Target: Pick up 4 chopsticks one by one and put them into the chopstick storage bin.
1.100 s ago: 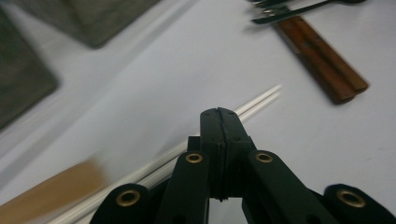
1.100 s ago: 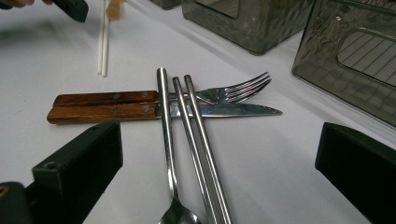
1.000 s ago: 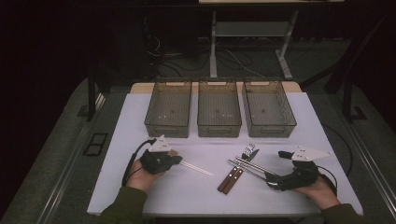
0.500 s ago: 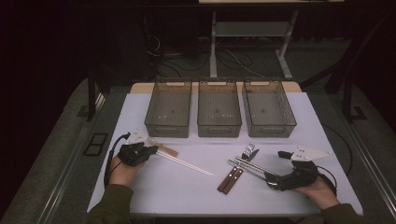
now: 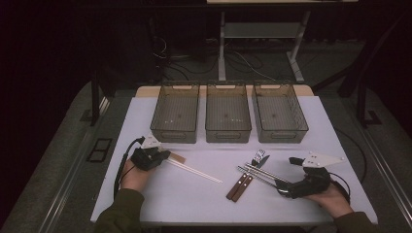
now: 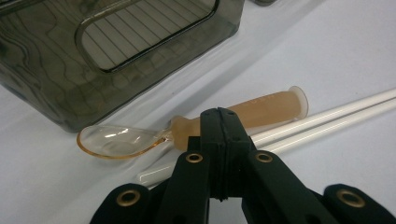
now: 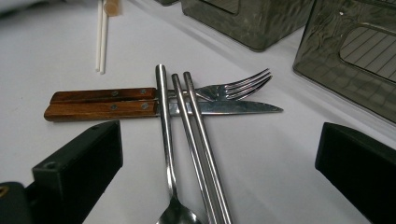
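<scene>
**Left gripper pulls back toward the amber spoon, right gripper waits over the steel cutlery**

While the right hand sits as it did a second ago, the high view shows the left gripper (image 5: 163,156) moved left and back toward the desk's (image 5: 204,199) near-left area, now at the handle end of the amber spoon (image 5: 177,158) and the white chopsticks (image 5: 194,170), which a second ago were partly covered by it. Likely meaning: it is lining up on the spoon for sorting into one of the three bins (image 5: 176,112); all bins look empty, so sorting seems not begun. Right gripper (image 5: 281,187) rests at the near-right, by the steel pieces and the wood-handled knife and fork (image 5: 240,184).

Left gripper view: jaws pressed fully together, nothing between them that I can see; the tip sits just in front of the amber spoon (image 6: 187,133), over its handle. Touching or not, can't tell. White chopsticks (image 6: 327,123) lie just beside the spoon, bin (image 6: 107,56) behind.

Right gripper view: jaws spread wide, holding nothing. Between them lie the steel spoon (image 7: 164,140) and steel chopsticks (image 7: 198,144), crossing over the knife (image 7: 140,109) and fork (image 7: 224,88).

Writing: no brand or label readable; faint ridged marks on the amber handle, illegible.
</scene>
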{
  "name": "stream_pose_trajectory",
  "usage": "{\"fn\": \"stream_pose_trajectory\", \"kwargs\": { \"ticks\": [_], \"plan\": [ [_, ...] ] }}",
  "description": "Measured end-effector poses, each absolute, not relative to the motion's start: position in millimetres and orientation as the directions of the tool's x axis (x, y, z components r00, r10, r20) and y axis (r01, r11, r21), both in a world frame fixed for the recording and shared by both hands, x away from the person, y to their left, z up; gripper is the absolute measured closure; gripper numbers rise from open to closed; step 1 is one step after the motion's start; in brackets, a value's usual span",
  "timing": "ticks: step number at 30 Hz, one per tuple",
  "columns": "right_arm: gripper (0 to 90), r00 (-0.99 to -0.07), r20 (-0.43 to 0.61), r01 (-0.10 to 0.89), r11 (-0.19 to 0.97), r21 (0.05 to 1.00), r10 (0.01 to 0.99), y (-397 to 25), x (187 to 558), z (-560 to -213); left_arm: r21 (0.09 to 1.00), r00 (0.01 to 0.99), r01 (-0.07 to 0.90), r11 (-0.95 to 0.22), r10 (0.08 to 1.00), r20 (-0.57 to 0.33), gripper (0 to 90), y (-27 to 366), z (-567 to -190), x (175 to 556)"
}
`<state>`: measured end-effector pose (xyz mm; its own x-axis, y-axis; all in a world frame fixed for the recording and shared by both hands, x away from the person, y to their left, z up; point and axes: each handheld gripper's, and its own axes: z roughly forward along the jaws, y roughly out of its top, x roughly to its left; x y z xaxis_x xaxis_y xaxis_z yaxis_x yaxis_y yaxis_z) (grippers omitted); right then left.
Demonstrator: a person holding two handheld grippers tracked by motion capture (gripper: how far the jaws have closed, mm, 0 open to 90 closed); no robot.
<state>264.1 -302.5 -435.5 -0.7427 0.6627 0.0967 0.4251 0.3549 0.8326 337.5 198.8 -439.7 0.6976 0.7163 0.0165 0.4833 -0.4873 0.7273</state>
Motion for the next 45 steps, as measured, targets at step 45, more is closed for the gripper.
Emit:
{"fn": "stream_pose_trajectory", "kwargs": {
  "ticks": [45],
  "plan": [
    [0.6, -0.744, 0.098, 0.424, 0.354, 0.834, 0.662, -303.0, 263.5, -434.9, 0.705, 0.708, 0.480, -0.522, 0.705, 0.041, 89.0, 197.7, -442.1, 332.5]
  ]
}}
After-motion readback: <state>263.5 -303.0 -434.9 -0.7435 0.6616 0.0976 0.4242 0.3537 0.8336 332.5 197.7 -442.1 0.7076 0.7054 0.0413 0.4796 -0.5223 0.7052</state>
